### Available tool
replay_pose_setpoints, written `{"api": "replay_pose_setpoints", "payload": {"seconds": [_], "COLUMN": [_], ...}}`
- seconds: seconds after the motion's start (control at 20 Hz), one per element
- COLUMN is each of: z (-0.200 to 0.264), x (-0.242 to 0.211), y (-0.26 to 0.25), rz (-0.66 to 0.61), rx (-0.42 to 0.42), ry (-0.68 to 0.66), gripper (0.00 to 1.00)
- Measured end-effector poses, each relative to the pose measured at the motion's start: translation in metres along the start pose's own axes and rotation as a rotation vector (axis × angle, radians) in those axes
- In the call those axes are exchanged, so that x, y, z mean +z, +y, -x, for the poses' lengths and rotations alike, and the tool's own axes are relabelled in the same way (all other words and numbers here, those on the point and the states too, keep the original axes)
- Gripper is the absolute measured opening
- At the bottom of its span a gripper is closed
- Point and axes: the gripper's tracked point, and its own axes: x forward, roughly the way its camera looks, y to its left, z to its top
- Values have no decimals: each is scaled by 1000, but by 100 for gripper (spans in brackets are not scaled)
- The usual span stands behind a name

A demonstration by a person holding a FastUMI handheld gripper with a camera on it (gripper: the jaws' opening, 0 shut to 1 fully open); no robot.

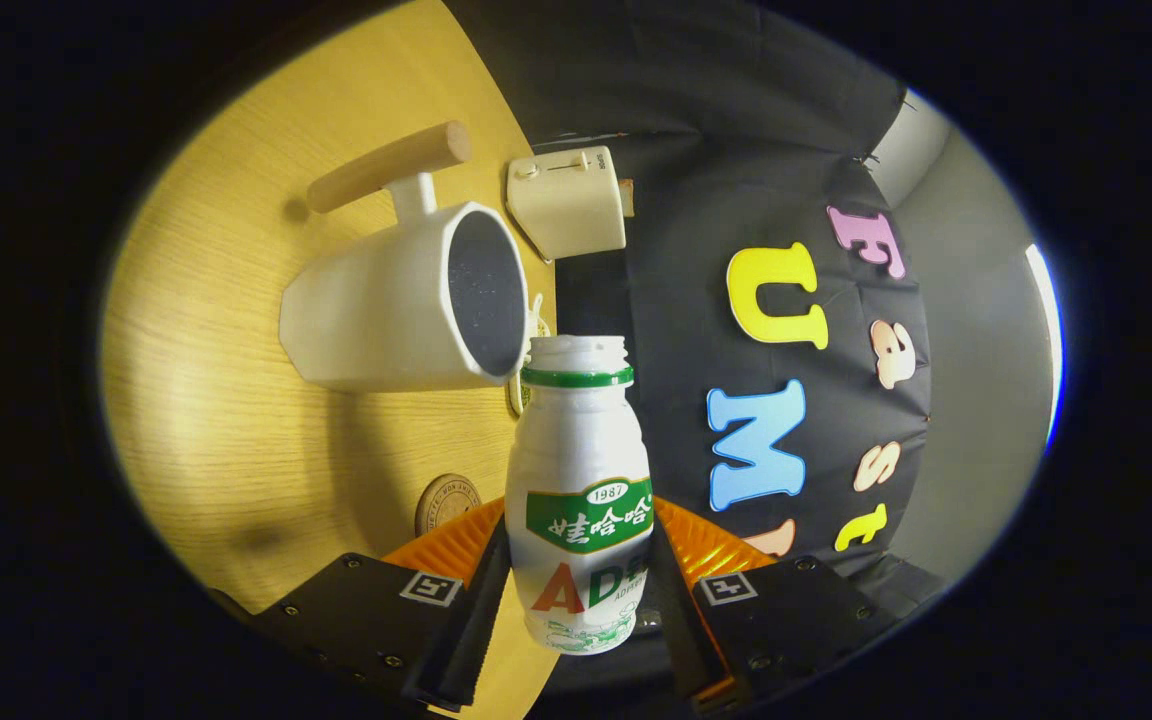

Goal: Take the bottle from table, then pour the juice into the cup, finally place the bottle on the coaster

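Gripper point(576, 600) has its fingers point(471, 610) closed narrow on the lower body of a small white plastic bottle with a green neck ring and green label point(581, 480), one finger pressed on each side. Bottle sits between the fingers, uncapped, open mouth pointing away from the camera along them.

The whole view is rolled: the yellow wood-grain worktop point(236, 400) runs up one side like a wall, dark booth cloth on the other side, so the bottle is held tipped over sideways relative to the worktop.

White faceted ceramic cup with a round wooden bar handle point(386, 310) stands on the worktop just beyond the bottle mouth, its dark open inside facing the bottle's side. Bottle mouth is right next to the cup rim, near its lower edge; cannot tell if they touch. No liquid stream visible; cannot tell what is inside the cup.

Round brown coaster point(446, 503) lies flat on the worktop, near the fingers, partly hidden behind the finger and the bottle.

Cream boxy appliance with a slider and knob point(568, 200) sits beyond the cup at the worktop's far edge.
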Motion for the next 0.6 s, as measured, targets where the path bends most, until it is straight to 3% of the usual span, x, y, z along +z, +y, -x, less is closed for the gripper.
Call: {"api": "replay_pose_setpoints", "payload": {"seconds": [0.6], "z": [-2], "x": [-3], "y": [-17], "rz": [131], "rx": [-32], "ry": [11], "gripper": [71]}}
